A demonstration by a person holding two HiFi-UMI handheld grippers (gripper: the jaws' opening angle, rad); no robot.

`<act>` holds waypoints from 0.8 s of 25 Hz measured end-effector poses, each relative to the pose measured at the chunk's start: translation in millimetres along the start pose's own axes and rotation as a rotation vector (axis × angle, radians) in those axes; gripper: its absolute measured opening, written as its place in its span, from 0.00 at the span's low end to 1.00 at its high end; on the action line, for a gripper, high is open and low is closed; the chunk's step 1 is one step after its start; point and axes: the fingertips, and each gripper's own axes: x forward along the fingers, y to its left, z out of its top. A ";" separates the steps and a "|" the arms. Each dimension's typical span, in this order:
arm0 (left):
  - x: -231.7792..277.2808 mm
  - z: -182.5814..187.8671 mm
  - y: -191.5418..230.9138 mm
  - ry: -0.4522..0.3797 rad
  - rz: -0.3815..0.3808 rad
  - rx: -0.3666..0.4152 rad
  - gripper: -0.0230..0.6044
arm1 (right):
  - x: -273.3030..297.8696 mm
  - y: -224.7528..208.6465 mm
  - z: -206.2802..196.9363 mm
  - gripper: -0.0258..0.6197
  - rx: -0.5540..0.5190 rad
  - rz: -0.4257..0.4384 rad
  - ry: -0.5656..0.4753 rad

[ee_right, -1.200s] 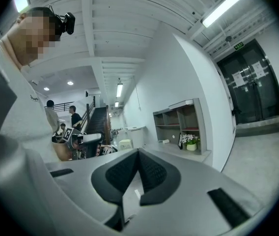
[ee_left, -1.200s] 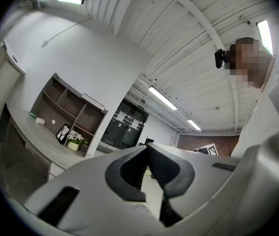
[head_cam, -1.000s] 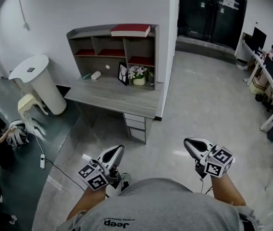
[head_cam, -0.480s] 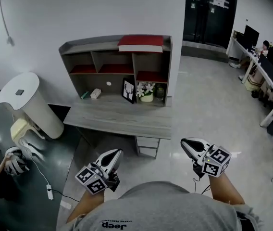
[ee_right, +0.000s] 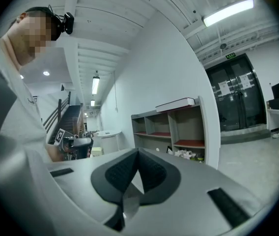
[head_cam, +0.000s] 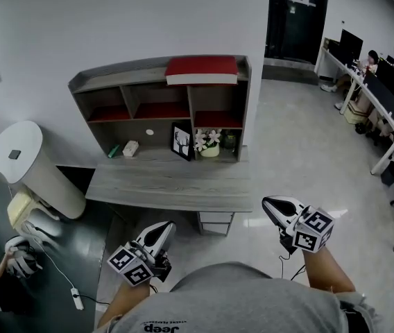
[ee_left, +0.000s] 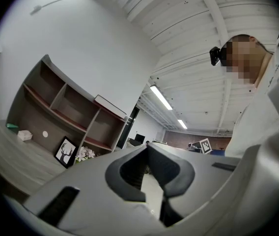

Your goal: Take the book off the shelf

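While you are holding the left gripper [head_cam: 161, 227] at seven o'clock, jaws together, empty, the red book [head_cam: 202, 69] is lying atop the shelf [head_cam: 117, 76] at twelve, and the right gripper [head_cam: 272, 204] at five is sitting closed, empty.

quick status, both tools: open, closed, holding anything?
Left tool: closed, nothing in it.
Right tool: closed, nothing in it.
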 end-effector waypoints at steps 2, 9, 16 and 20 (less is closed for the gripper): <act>5.2 0.9 10.7 0.003 0.009 -0.008 0.09 | 10.0 -10.5 4.5 0.05 -0.001 -0.005 -0.004; 35.4 3.7 42.8 0.000 0.079 0.018 0.09 | 55.9 -63.8 18.0 0.05 -0.006 0.066 -0.034; 112.0 18.9 89.0 -0.053 0.182 0.064 0.09 | 115.8 -150.0 55.9 0.05 -0.044 0.195 -0.063; 175.7 29.4 115.5 -0.107 0.225 0.070 0.09 | 137.1 -202.5 83.7 0.05 -0.128 0.272 -0.089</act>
